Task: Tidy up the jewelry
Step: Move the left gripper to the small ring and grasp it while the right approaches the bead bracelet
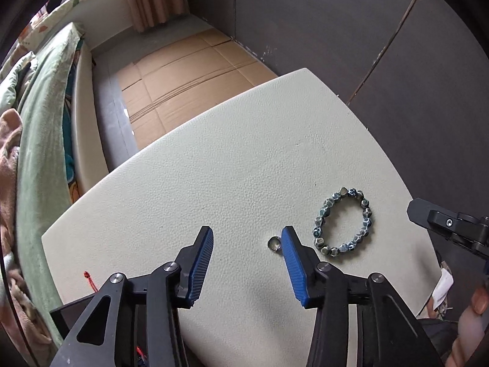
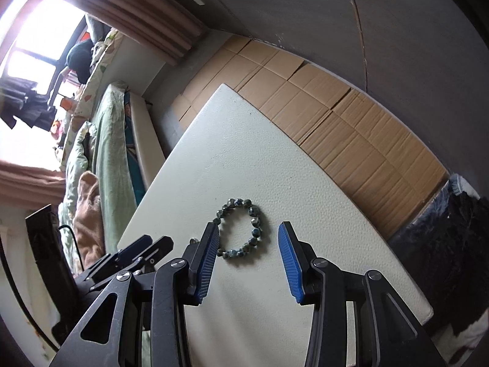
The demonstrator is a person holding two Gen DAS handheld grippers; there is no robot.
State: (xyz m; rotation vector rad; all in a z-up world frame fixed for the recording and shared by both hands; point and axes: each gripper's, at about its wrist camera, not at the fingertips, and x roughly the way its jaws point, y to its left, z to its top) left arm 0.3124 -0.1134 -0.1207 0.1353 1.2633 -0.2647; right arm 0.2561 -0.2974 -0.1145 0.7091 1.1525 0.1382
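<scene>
A blue-grey beaded bracelet [image 1: 343, 220] lies flat on the cream textured table [image 1: 214, 168]. A small silver ring [image 1: 274, 243] lies just left of it, touching the inner side of my left gripper's right fingertip. My left gripper [image 1: 247, 233] is open and empty, low over the table. In the right wrist view the bracelet [image 2: 240, 228] lies between and just ahead of the fingertips of my right gripper [image 2: 249, 229], which is open and empty. The ring [image 2: 193, 240] peeks out beside its left finger. The right gripper's body [image 1: 449, 226] shows at the left view's right edge.
Flattened cardboard [image 1: 183, 70] covers the floor beyond the table. A bed with green bedding [image 1: 39, 122] runs along the left. A dark wall panel [image 1: 366, 30] stands behind. A red cord [image 1: 88, 279] lies near the table's left edge. A dark fuzzy item [image 2: 443, 235] sits right of the table.
</scene>
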